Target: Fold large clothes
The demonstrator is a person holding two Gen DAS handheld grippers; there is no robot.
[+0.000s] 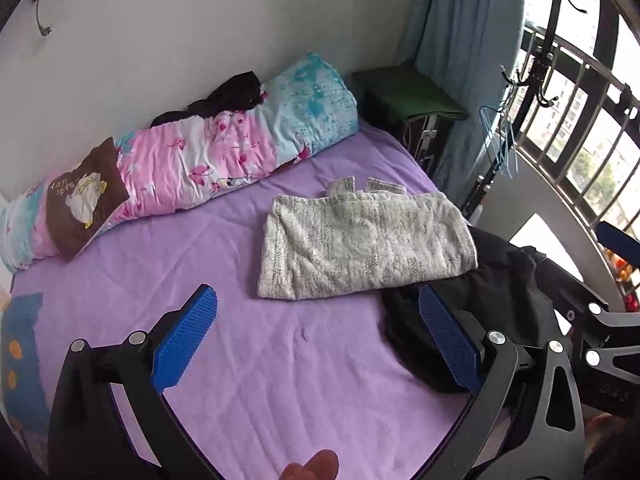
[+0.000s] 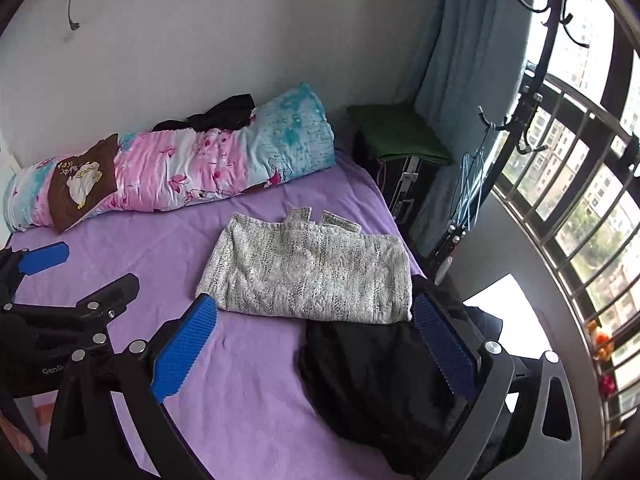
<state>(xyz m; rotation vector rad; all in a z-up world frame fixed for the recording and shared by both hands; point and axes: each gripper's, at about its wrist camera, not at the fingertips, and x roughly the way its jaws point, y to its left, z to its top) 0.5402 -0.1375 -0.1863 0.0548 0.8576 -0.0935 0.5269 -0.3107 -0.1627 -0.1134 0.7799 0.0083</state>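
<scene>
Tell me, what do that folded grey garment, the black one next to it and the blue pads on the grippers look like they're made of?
The folded grey garment looks like a soft, matte, marled knit: fuzzy, flecked surface. The black garment seems a thin, smooth fabric, lying limp in soft creases; fibre unclear. The blue pads look like moulded rubber or plastic, with a fine studded grid.

My left wrist view looks down along its tongs (image 1: 316, 340) over the bed (image 1: 248, 360) toward the grey folded garment (image 1: 360, 248), fairly near. My right wrist view (image 2: 316, 344) sits closer to that garment (image 2: 312, 276). Both share it.
</scene>
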